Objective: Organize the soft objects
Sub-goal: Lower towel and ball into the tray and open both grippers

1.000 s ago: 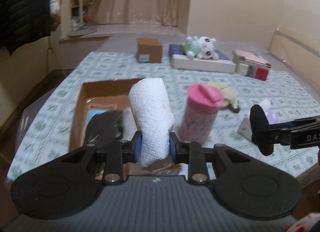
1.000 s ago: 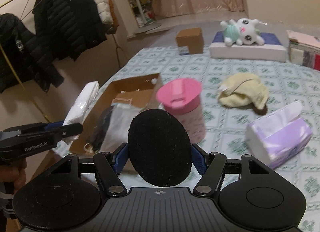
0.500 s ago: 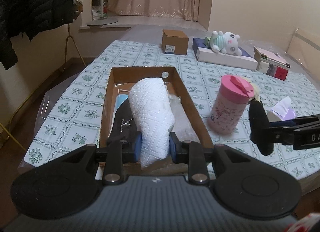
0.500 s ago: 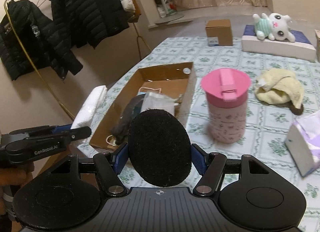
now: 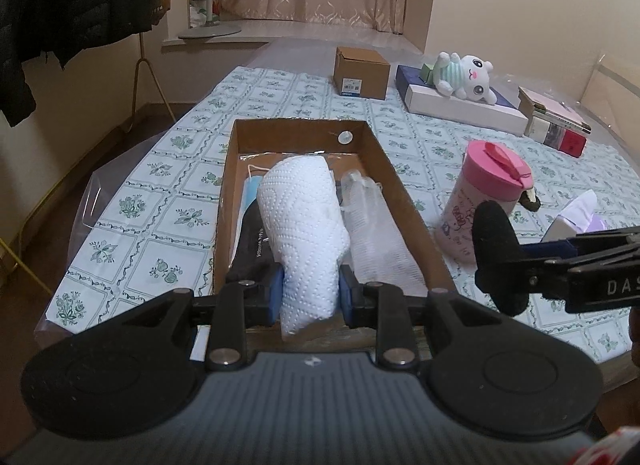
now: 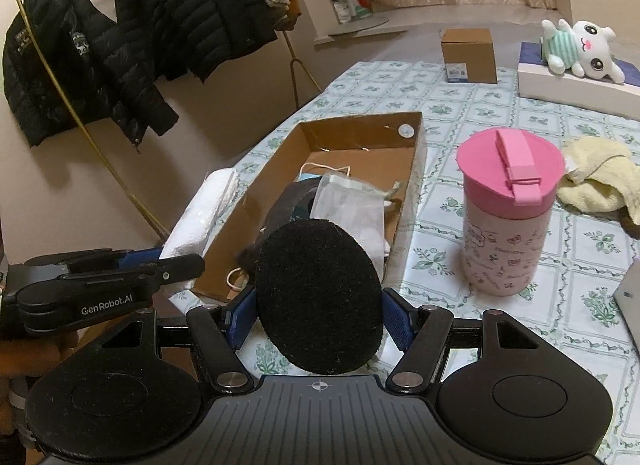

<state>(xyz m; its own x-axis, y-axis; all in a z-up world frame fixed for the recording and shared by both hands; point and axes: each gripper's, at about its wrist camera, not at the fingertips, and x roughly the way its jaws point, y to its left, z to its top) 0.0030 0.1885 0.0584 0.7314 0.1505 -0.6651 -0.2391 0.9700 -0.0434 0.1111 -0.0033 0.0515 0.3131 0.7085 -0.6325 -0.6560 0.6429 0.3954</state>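
I've got the left gripper (image 5: 309,292) clenched on the white embossed paper-towel wad (image 5: 304,225) and the right gripper (image 6: 318,315) clenched on the black fuzzy oval pad (image 6: 318,301) — both held at the near end of the long brown cardboard box (image 5: 394,181) that already holds masks, with the yellow cloth (image 6: 596,175) and tissue pack (image 5: 576,221) left on the table.

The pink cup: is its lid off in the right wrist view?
No, the pink cup stands upright on the tablecloth with its pink lid on top and the flap down.

We see a dimpled white paper towel (image 5: 304,225), a fuzzy matt black pad (image 6: 318,297), a brown cardboard box (image 5: 400,193) and a glossy pink plastic cup (image 6: 508,209).
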